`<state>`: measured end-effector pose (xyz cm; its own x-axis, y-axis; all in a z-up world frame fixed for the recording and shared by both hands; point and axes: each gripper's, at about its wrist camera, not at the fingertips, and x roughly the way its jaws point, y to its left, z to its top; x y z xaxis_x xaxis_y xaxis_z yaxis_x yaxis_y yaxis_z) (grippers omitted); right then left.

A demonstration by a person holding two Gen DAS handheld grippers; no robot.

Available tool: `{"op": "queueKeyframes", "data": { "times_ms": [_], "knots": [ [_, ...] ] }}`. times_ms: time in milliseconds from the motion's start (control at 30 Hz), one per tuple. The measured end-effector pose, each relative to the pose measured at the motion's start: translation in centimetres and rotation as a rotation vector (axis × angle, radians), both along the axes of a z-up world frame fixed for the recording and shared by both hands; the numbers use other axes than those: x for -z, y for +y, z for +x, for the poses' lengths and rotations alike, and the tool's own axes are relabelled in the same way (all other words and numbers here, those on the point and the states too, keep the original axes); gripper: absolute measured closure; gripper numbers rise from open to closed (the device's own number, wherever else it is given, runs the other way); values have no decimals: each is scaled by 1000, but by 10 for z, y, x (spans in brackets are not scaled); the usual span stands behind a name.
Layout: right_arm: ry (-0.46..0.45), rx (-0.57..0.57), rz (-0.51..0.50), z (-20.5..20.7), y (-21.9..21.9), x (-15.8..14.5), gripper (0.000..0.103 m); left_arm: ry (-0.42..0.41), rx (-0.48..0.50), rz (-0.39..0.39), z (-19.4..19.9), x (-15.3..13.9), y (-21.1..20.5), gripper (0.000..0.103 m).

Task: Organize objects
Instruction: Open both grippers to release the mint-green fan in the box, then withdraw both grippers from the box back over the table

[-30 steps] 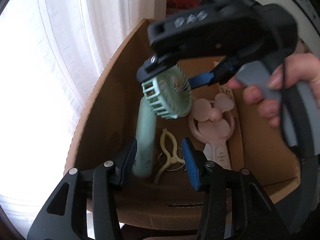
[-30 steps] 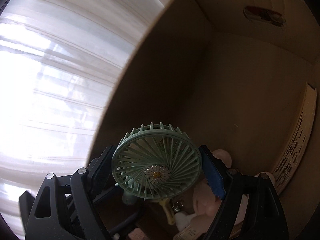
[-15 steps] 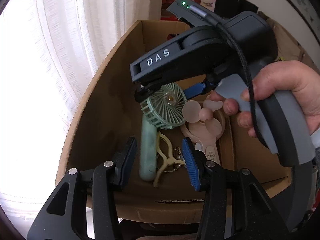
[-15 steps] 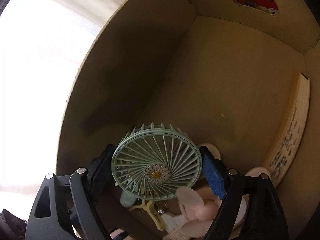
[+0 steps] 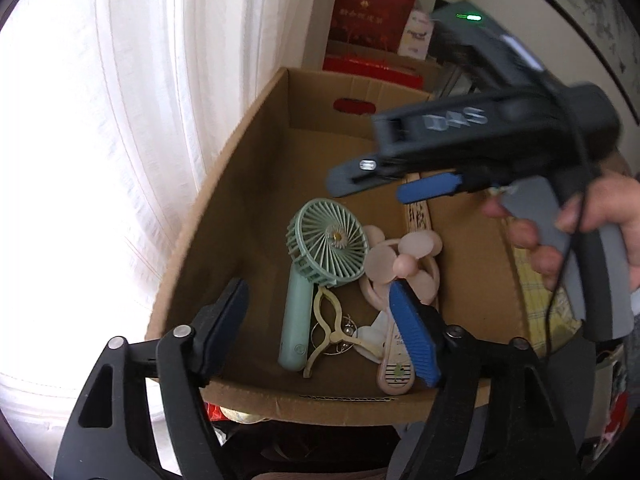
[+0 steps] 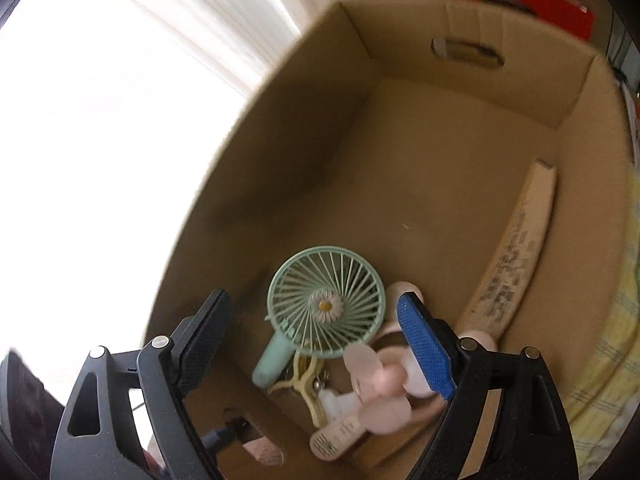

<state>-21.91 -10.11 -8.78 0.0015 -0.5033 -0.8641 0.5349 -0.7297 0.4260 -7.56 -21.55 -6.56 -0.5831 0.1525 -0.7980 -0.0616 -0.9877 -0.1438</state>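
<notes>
Blurring right gripper (image 5: 384, 184), fingers (image 5: 430, 186) apart.

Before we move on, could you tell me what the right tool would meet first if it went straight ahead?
Probably the green fan, lying in the cardboard box: its head sits between the open right tool fingers in the right wrist view, though depth is unclear.
</notes>
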Motion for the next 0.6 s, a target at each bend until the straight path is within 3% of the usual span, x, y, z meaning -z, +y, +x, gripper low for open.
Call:
{"op": "queueKeyframes", "data": {
  "times_ms": [167,233,467,600],
  "knots": [
    [103,-3,-30,14,30,-34,16,14,5,-3,3,-25,3,23],
    [148,10,-59,41,57,-51,16,25,9,7,6,-30,8,8],
    [237,43,-117,43,83,-104,15,52,9,5,11,-45,20,4],
    [266,48,-105,60,107,-104,15,61,23,4,14,-49,32,2]
  ]
}}
